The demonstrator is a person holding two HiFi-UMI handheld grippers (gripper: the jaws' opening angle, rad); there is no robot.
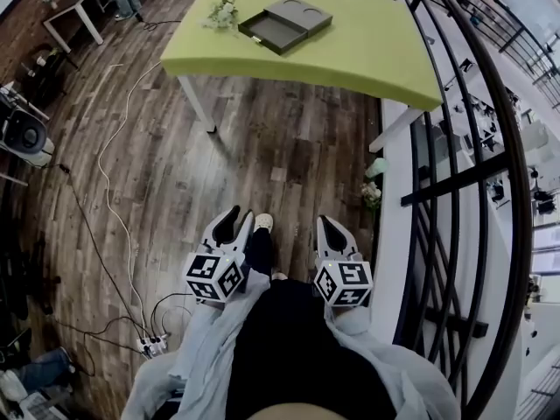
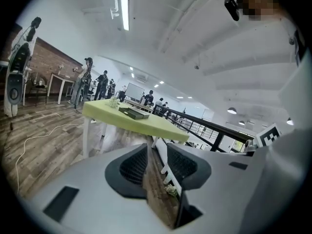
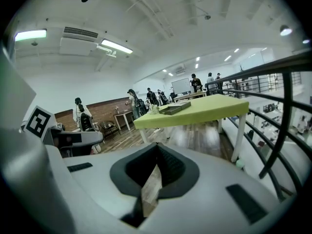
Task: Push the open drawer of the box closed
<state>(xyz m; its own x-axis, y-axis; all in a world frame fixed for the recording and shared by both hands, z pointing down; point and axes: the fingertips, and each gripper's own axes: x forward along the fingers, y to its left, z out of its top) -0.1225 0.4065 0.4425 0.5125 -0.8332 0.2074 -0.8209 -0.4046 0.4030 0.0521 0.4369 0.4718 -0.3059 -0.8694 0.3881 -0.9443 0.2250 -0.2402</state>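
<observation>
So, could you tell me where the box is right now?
Head view, top centre: the box sits on the green table, drawer open, just right of the small flowers.

A lime-green table (image 1: 350, 51) on white legs stands on wood-plank floor (image 1: 262, 156), bearing a flat grey box (image 1: 302, 14), its drawer (image 1: 273, 33) open, beside a white flower sprig (image 1: 222, 14).

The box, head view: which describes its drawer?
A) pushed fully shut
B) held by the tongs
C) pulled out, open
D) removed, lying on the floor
C: the drawer sticks out of the box on the green table, its inside showing.
</observation>
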